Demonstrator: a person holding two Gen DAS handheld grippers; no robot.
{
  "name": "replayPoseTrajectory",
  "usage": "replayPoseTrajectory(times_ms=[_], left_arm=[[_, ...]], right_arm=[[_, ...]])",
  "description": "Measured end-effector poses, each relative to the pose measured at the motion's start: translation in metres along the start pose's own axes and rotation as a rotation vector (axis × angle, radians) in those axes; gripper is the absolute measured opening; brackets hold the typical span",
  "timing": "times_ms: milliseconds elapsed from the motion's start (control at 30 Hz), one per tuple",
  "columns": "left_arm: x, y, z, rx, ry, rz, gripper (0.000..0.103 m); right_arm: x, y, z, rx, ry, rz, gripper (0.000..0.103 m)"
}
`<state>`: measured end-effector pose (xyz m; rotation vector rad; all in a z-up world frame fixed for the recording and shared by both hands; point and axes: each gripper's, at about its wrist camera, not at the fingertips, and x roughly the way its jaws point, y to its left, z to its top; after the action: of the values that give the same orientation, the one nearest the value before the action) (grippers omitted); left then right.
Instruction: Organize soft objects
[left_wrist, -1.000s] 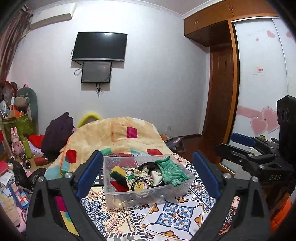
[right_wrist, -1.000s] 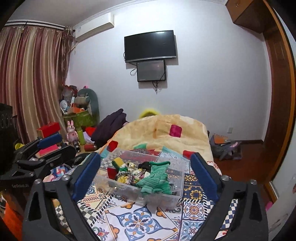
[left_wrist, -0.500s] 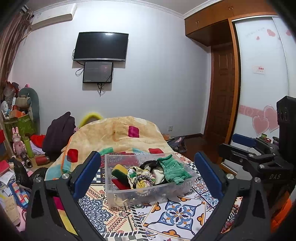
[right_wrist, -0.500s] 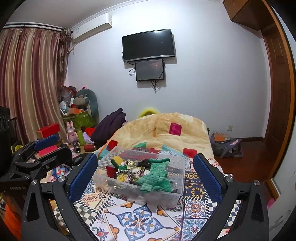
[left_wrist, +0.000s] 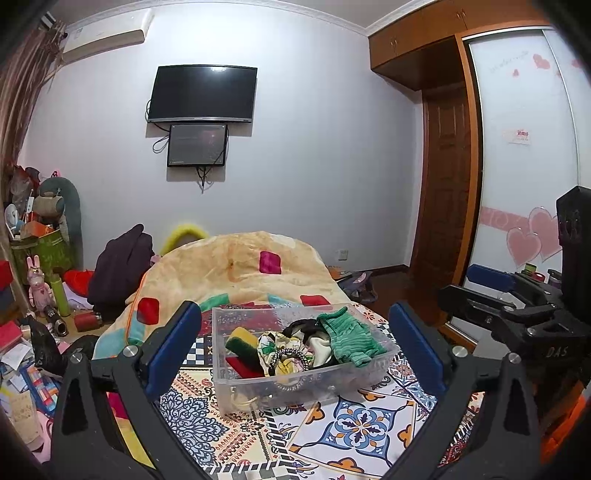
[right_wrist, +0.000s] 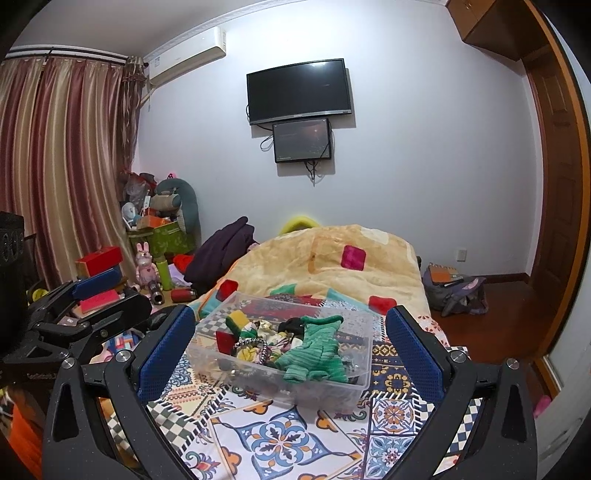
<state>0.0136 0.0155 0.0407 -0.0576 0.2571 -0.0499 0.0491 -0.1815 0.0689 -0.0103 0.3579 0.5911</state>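
Observation:
A clear plastic bin (left_wrist: 258, 387) sits on the patterned bedspread, also in the right wrist view (right_wrist: 207, 354). It holds a green knitted cloth (left_wrist: 347, 341) (right_wrist: 317, 354), scrunchies (left_wrist: 284, 358), a yellow-green sponge (left_wrist: 242, 341) and a red item (left_wrist: 240, 365). My left gripper (left_wrist: 295, 343) is open and empty, held back from the bin. My right gripper (right_wrist: 290, 347) is open and empty, also short of the bin. Each gripper shows at the edge of the other's view.
A folded beige blanket (left_wrist: 236, 273) lies behind the bin. Clutter, toys and a dark garment (left_wrist: 118, 266) fill the floor at left. A wardrobe (left_wrist: 524, 166) stands at right, with a door (left_wrist: 443, 184) beside it. A bag (right_wrist: 454, 291) lies on the wooden floor.
Both grippers have drawn slightly back and up from the bin. Both stay open and empty. The bin's contents have not moved.

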Motion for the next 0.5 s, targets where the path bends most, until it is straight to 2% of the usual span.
replayPoseTrajectory(times_ms=[500], left_arm=[[-0.0001, 0.0007, 0.0012, -0.008, 0.004, -0.004, 0.103]], right_arm=[[-0.0044, 0.001, 0.0024, 0.004, -0.011, 0.012, 0.103]])
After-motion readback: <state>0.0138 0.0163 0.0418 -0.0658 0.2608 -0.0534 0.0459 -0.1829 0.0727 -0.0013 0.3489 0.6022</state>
